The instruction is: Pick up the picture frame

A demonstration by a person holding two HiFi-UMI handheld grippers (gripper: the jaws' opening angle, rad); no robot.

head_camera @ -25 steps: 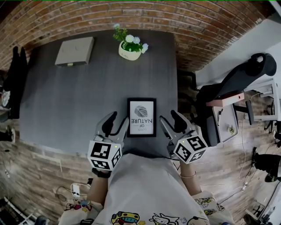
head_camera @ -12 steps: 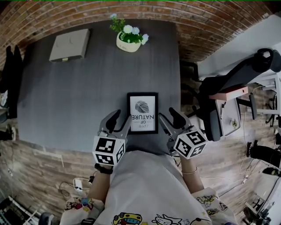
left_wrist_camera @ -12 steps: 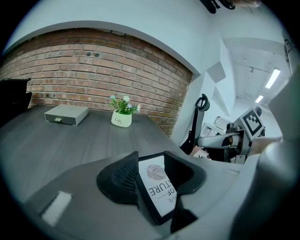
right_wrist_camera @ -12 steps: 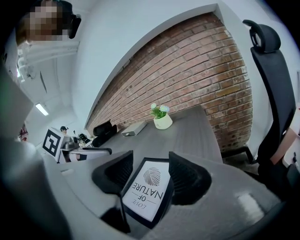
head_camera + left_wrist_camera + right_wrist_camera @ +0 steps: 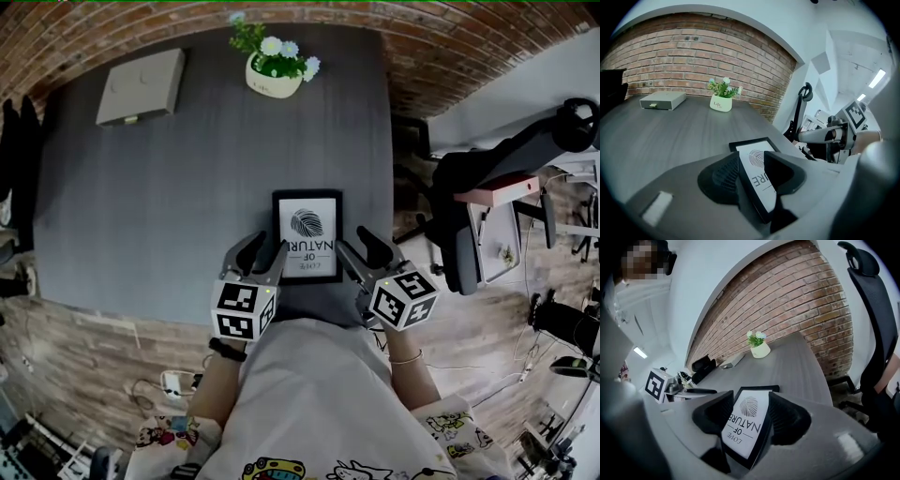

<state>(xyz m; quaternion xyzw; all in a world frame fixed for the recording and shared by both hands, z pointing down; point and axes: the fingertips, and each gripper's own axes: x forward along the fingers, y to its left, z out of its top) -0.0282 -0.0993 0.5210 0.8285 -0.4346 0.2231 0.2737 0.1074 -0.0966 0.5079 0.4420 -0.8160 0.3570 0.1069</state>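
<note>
Lies on dark grey table [image 5: 169, 187] — black rectangular picture frame [image 5: 307, 234]. Pokes between spread jaws: left gripper [image 5: 269, 242], right gripper [image 5: 352, 240].

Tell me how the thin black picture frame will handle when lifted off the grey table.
Probably stiff: the thin black picture frame lies flat with straight edges, so it should lift as one board. Likely light, being so thin. Held only at its near corners, where the left gripper and right gripper straddle it, the far end may tip down.
</note>
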